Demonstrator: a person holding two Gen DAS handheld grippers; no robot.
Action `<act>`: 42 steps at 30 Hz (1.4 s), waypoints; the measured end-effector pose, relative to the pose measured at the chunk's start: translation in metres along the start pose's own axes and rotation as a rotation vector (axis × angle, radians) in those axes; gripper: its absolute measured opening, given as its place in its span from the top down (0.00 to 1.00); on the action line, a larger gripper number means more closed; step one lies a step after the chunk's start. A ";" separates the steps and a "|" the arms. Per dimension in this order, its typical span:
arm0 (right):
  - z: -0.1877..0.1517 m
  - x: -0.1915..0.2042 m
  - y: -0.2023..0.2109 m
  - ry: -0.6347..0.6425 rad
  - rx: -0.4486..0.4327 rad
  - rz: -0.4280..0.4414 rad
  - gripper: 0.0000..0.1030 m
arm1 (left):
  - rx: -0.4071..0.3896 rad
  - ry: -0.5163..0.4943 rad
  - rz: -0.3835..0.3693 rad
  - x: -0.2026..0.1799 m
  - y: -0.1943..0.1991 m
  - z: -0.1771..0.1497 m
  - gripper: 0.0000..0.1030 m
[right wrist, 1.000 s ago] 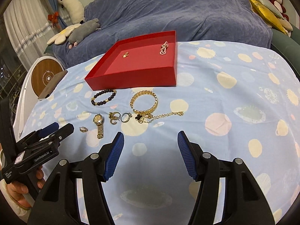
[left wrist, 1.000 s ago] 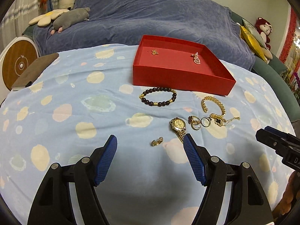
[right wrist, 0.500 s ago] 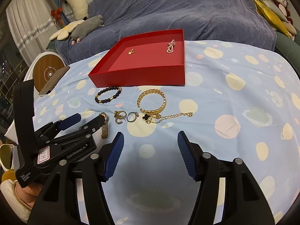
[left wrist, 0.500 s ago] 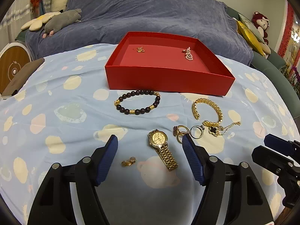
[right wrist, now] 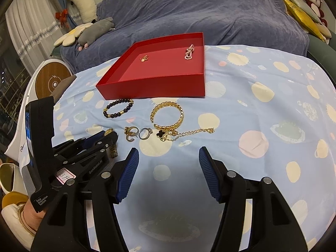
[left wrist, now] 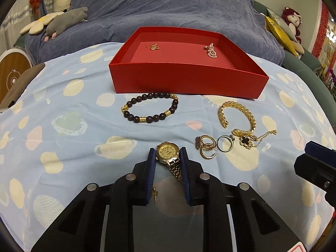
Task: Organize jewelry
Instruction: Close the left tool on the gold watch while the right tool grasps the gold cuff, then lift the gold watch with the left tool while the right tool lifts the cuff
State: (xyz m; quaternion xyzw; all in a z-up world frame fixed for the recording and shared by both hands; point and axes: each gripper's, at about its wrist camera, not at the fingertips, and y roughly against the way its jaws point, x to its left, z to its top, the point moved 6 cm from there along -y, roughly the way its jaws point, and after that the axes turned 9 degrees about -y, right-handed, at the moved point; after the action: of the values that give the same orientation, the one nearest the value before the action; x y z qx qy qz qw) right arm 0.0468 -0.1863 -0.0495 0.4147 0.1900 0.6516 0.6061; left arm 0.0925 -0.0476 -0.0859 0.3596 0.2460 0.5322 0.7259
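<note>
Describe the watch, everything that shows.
The watch is gold-toned, with a round pale-gold dial and a metal link band that trails back toward the camera. It lies face up on the spotted blue cloth, in front of the beaded bracelet and left of the rings. The left gripper has closed its blue pads against both sides of the case. The lower band is partly hidden behind the fingers.

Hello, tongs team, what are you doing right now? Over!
Left tongs shut on the gold watch, which lies on the cloth. Right tongs open, empty. Red box ahead, beaded bracelet between. Over.
</note>
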 end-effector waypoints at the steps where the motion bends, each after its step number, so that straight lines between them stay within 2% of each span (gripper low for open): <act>1: 0.001 0.000 -0.002 -0.001 -0.001 -0.001 0.44 | -0.002 0.003 -0.001 0.001 0.001 0.000 0.81; 11: 0.020 0.011 -0.029 0.007 -0.013 -0.025 0.44 | -0.072 0.070 -0.036 0.026 0.040 0.013 0.81; 17: 0.024 0.011 -0.061 -0.050 0.035 -0.028 0.44 | -0.099 0.101 -0.045 0.042 0.059 0.013 0.81; 25: 0.027 0.021 -0.085 -0.042 0.043 -0.079 0.44 | -0.105 0.134 -0.033 0.064 0.067 0.007 0.81; 27: 0.027 0.023 -0.090 -0.031 0.039 -0.093 0.44 | -0.113 0.137 -0.033 0.068 0.069 0.007 0.89; 31: 0.030 0.027 -0.095 -0.006 0.022 -0.117 0.43 | -0.124 0.132 -0.020 0.072 0.074 0.006 0.89; 38: 0.030 0.029 -0.098 0.046 0.003 -0.155 0.44 | -0.083 0.163 -0.022 0.082 0.065 -0.002 0.89; 40: 0.031 0.027 -0.098 0.049 0.002 -0.162 0.47 | -0.071 0.171 -0.020 0.082 0.063 -0.006 0.85; 41: 0.031 0.028 -0.098 0.055 0.005 -0.162 0.48 | -0.060 0.171 -0.016 0.082 0.061 -0.008 0.81; 42: 0.031 0.028 -0.097 0.061 0.006 -0.163 0.48 | -0.049 0.172 -0.013 0.082 0.059 -0.011 0.71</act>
State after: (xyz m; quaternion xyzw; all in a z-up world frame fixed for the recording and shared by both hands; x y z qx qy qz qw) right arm 0.1341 -0.1491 -0.0958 0.3797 0.2435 0.6116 0.6499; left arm 0.0749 0.0438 -0.0449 0.2929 0.2965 0.5621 0.7144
